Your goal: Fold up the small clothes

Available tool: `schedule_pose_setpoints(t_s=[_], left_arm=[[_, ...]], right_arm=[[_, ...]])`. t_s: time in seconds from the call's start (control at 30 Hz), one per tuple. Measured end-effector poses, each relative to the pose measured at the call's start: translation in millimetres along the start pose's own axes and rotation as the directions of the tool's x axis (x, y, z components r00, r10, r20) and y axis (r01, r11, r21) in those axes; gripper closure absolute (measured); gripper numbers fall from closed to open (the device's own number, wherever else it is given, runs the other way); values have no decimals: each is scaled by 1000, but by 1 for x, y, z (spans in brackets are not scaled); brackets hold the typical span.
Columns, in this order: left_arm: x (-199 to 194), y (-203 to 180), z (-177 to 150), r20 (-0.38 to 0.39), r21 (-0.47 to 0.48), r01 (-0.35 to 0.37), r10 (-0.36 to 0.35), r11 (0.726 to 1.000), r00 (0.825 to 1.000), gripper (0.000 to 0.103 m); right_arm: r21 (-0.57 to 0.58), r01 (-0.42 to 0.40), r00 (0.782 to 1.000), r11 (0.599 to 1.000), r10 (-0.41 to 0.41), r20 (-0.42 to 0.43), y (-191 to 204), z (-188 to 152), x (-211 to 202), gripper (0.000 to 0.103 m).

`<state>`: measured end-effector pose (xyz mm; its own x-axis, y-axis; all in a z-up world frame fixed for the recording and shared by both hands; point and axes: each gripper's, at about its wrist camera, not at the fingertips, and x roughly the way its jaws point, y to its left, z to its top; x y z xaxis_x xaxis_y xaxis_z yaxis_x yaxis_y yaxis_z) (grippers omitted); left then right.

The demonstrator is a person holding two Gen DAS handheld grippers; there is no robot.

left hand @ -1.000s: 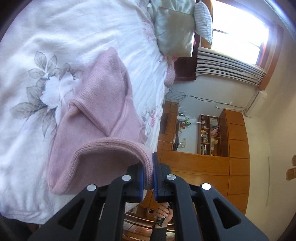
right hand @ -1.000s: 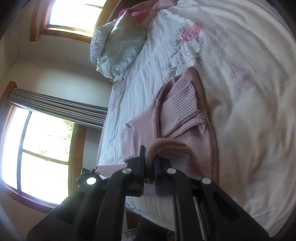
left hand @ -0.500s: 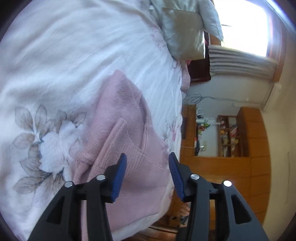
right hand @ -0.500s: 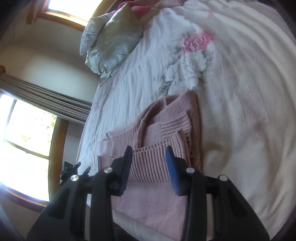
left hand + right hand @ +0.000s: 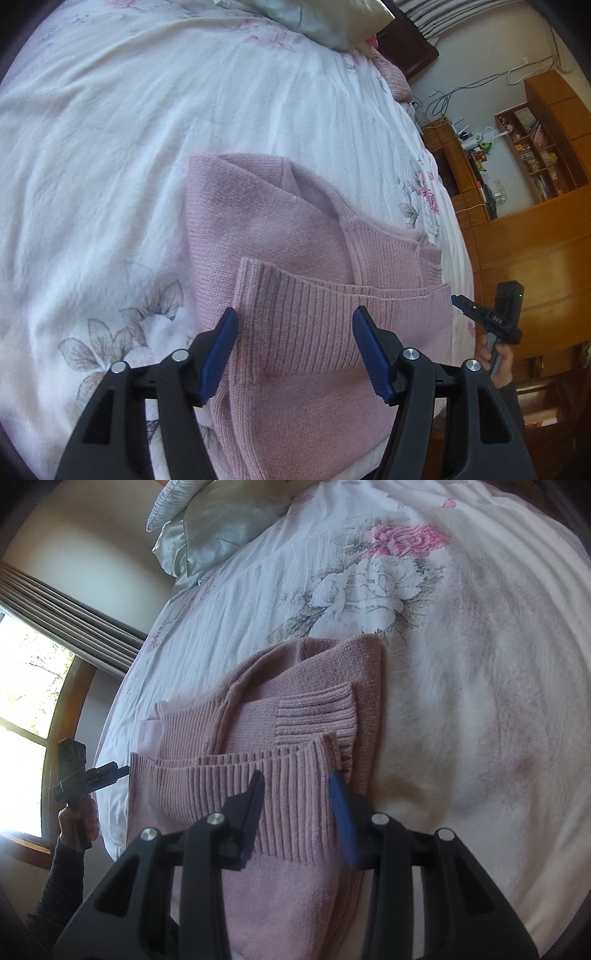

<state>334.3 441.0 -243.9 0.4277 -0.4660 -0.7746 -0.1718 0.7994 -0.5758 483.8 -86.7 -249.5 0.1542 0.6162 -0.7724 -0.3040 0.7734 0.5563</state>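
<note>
L claw [image 5: 295, 347]: open wide, blue pads apart, nothing btwn them; hovers over ribbed hem, 6 o'clock in left wrist view.
R claw [image 5: 295, 812]: open too, empty; over same hem, 6 o'clock in right wrist view. Also seen from left wrist view at 3 o'clock [image 5: 480, 317], held in a hand [image 5: 496, 363].
Ribbed hem [image 5: 314, 325]: folded up over body of garment, lies flat.
Pink sweater [image 5: 266, 229]: folded, centre of both views, near bed edge; cuff [image 5: 317, 712] lies on top.
Bed [image 5: 110, 129]: white floral cover, sweater rests on it.
Pillow [image 5: 207, 524]: 11 o'clock, well apart from sweater.
Wood cabinets [image 5: 535, 240]: 3 o'clock, beyond bed.
</note>
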Motion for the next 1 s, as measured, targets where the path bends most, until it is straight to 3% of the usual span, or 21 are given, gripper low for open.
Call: schedule_pose_setpoints(t_s=[0.07, 0.23, 0.43, 0.57, 0.7, 0.87, 0.9, 0.93, 1.0], left_arm=[[0, 2, 2, 16, -1, -30, 30, 1000, 999, 34], [13, -2, -1, -28, 26, -32, 32, 999, 999, 36], [14, -5, -3, -9, 54, -78, 78, 995, 997, 78], [16, -16, -8, 10, 115, -103, 103, 988, 995, 92], [15, -17, -13, 29, 116, -90, 87, 989, 996, 93], [16, -10, -15, 57, 84, -41, 37, 996, 998, 87], [16, -7, -15, 59, 65, -21, 17, 998, 998, 88], [14, -6, -15, 63, 55, -9, 6, 998, 998, 94], [8, -5, -18, 76, 57, 11, -15, 998, 997, 95]], right_arm=[[6, -5, 1000, 1000, 5, 2, -2, -1, 0, 63], [-11, -24, 1000, 1000, 24, -9, -3, -4, 0, 63], [-41, -35, 999, 999, 34, -10, -3, -7, -3, 65], [-76, -24, 1000, 997, 23, -6, 0, -10, -3, 77], [-93, -10, 1000, 996, 9, -5, 0, -8, 1, 80], [-86, 20, 1000, 996, -20, 4, 1, -7, 7, 73], [-92, 35, 999, 995, -35, 4, 3, -8, 8, 75], [-101, 50, 999, 994, -49, 9, 4, -8, 7, 93], [-98, 47, 998, 994, -44, 38, 6, -10, -3, 94]])
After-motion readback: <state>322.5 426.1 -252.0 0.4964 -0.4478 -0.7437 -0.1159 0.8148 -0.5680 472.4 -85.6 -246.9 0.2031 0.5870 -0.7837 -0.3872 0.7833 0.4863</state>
